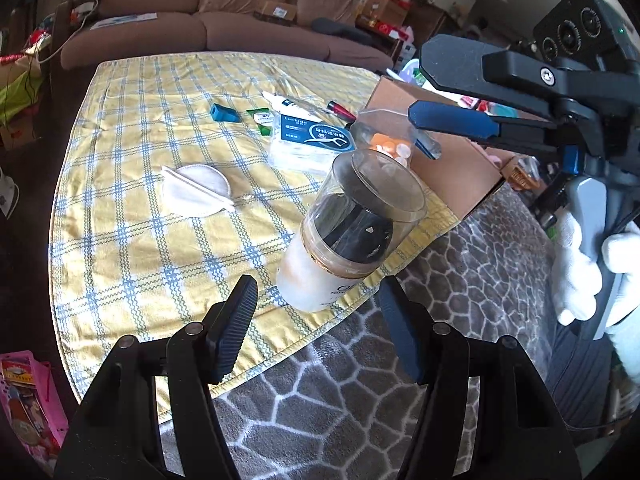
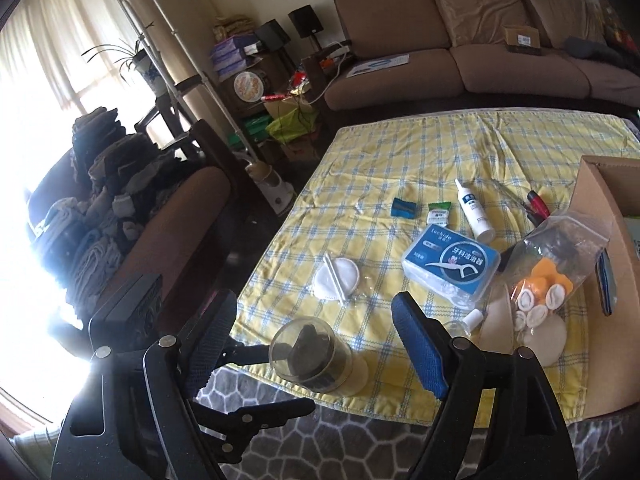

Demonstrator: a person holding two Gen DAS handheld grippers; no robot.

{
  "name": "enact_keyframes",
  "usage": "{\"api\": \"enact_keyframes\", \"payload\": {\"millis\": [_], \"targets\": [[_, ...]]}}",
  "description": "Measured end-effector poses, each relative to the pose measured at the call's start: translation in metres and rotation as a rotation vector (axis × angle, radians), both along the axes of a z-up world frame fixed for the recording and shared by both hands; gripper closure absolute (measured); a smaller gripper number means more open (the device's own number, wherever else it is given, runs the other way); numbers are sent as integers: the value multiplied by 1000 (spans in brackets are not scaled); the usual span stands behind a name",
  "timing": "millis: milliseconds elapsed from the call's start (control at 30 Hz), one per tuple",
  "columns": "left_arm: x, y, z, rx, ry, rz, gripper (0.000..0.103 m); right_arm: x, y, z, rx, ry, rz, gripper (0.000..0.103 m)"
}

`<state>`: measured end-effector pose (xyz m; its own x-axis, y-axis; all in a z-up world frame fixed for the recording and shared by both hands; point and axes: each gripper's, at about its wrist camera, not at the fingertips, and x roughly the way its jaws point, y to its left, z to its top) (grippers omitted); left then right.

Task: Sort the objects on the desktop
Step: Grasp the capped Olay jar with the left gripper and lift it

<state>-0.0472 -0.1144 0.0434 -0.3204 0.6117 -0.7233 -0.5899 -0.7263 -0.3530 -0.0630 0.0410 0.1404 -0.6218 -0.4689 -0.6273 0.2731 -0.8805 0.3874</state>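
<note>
A frosted bottle with a clear cap [image 1: 344, 236] stands at the near edge of the yellow checked tablecloth [image 1: 152, 208]; it also shows in the right wrist view [image 2: 316, 356]. My left gripper [image 1: 316, 320] is open and empty, its fingers on either side just short of the bottle. My right gripper [image 2: 316, 340] is open and empty, above the table's near edge; it appears in the left wrist view [image 1: 424, 92] above a clear bag of pads [image 1: 386, 140]. That bag [image 2: 548, 280] leans on a cardboard box [image 2: 612, 248].
On the cloth lie a blue floss-pick box [image 2: 452, 264], a white cotton pad [image 2: 336, 276], a blue sharpener [image 2: 403, 207], a green sachet [image 2: 438, 213], a white dropper bottle [image 2: 474, 216] and a red pen [image 2: 538, 204]. A brown sofa [image 2: 480, 48] stands behind.
</note>
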Motion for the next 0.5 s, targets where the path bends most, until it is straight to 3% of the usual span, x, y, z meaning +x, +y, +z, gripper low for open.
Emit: {"api": "enact_keyframes", "payload": {"millis": [133,200,333,400,500], "targets": [[3,1,2,5,5,-2,44,-8,-17,-22,171,-83,13,37],[4,1,2,6,8,-1,44,-5,-19,-39,130,-80,39,33],[5,3,2,-6,14,-2,44,-8,-18,-42,123,-102,8,32],[5,5,2,-14,25,-5,44,-7,-11,-36,71,-99,0,41],[7,13,4,-23,68,-14,43,0,12,-24,-125,-66,-15,39]]}}
